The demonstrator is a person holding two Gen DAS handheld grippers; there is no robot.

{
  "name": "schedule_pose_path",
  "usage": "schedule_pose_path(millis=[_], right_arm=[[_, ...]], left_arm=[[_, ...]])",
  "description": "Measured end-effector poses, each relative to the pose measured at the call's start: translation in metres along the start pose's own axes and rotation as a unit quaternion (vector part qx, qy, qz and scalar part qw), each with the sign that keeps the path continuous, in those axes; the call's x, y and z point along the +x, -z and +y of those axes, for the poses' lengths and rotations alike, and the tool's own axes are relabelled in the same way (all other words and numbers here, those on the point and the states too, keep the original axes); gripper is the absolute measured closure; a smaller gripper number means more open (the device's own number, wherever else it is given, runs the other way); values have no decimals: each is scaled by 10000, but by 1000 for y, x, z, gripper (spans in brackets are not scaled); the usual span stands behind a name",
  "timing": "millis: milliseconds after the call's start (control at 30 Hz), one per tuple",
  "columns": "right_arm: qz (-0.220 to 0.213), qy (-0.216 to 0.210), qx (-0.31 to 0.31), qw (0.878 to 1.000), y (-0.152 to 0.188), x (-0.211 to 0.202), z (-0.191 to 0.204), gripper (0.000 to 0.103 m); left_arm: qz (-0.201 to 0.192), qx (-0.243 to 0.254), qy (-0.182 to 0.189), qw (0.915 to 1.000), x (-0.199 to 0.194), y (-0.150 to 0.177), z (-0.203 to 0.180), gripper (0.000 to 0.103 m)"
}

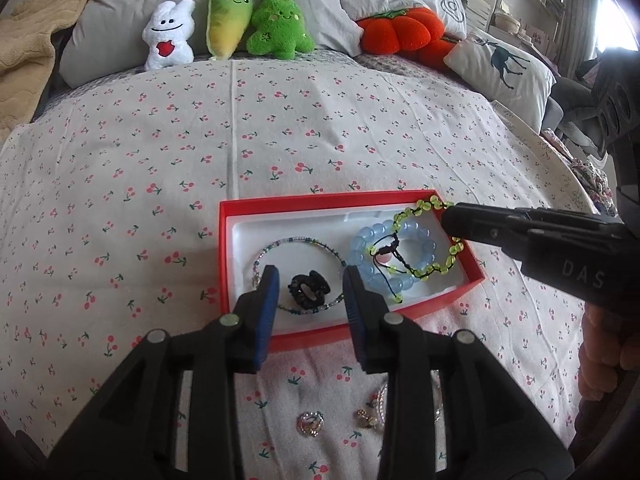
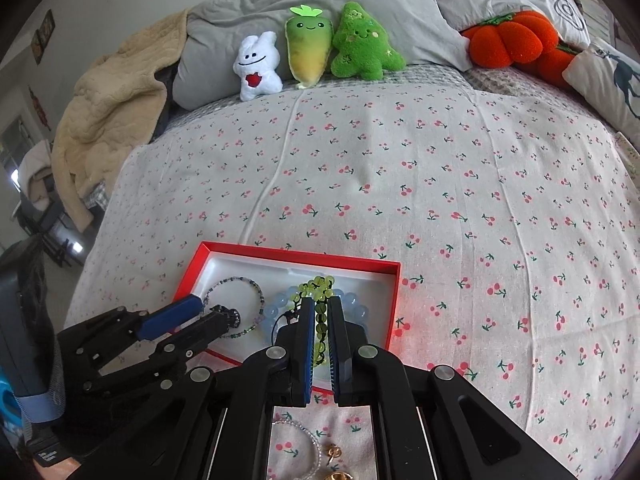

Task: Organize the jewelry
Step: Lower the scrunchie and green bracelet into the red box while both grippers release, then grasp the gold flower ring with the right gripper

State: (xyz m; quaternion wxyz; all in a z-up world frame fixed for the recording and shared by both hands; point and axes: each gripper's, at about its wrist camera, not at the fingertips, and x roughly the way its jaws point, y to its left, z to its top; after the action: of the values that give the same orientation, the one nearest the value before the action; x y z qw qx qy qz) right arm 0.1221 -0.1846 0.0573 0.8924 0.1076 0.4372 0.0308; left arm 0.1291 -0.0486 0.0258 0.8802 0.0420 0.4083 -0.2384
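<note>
A red box (image 1: 256, 204) with a white liner lies on the cherry-print bedspread; it also shows in the right wrist view (image 2: 394, 280). In it lie a thin beaded necklace (image 1: 298, 242), a black hair claw (image 1: 308, 289) and a pale blue bead bracelet (image 1: 362, 254). My right gripper (image 2: 320, 308) is shut on a yellow-green bead bracelet (image 1: 412, 216) (image 2: 318, 286) and holds it over the blue bracelet (image 2: 352, 298). My left gripper (image 1: 310, 292) is open above the box's near side, its fingers on either side of the hair claw.
Loose jewelry lies on the bedspread near the box: a round brooch (image 1: 309, 424), small earrings (image 1: 366, 418) (image 2: 334, 450) and a clear bead bracelet (image 2: 308, 436). Plush toys (image 1: 232, 24) and pillows (image 1: 500, 66) line the bed's far side.
</note>
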Motion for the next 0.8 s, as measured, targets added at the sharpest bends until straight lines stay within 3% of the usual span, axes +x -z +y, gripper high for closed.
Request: schedule_pose_path(millis=[333,533,567,600,633,800], right_arm=[[59,150,-121,9998,11,-35,0,89],[188,233,-239,9993,28,-52,1,79],[214,237,-240,9992,31,-54,1,68],[223,251,-229,9992,35,-56,0,47],[203,254,-220,9992,39,-59,1,39],[311,237,-234,9990,60,-66,1,32]], left_arm=[[29,-112,-228,9997,-35,13,0,22],[401,-277,-448,9978,-42,35,3,16],[460,-313,-474,9973,-43,39,3,15],[519,-343,-494,9968,-44,44,4,14],[560,-369,-515,9964,-46,48,5,13],[727,-352,-564,9951,-49,68,8,12]])
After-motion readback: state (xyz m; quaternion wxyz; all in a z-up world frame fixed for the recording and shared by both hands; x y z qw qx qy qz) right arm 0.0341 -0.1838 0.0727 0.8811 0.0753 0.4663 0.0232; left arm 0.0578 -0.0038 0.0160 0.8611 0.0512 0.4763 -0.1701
